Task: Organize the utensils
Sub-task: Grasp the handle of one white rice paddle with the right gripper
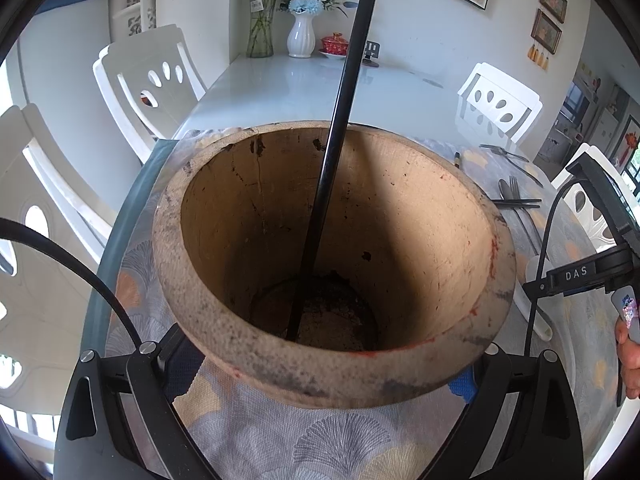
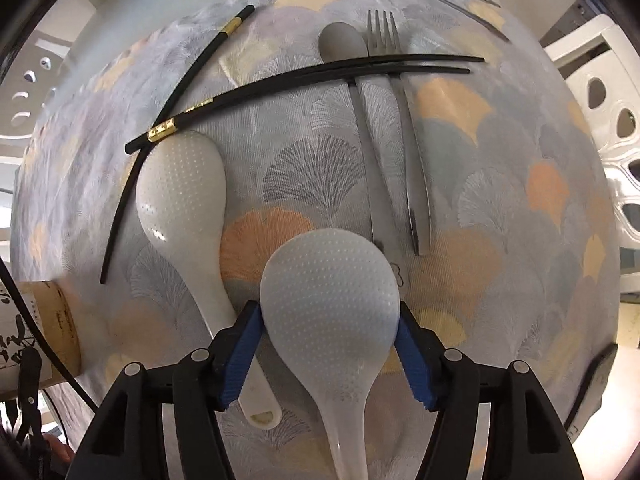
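Here, wooden holder (image 1: 332,364) clamped by left hand-held gripper (image 1: 324,376), one black chopstick (image 1: 340,120) inside, right hand-held gripper (image 2: 330,344) parted around rice paddle (image 2: 330,304).

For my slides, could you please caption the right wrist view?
Open right tongs straddle a translucent rice paddle above chopsticks, spoon and fork.

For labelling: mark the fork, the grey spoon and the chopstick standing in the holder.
fork (image 2: 383,32), right wrist view, on its tines.
grey spoon (image 2: 342,42), right wrist view, on its bowl.
chopstick (image 1: 340,120), left wrist view, on its shaft at the holder's rim.
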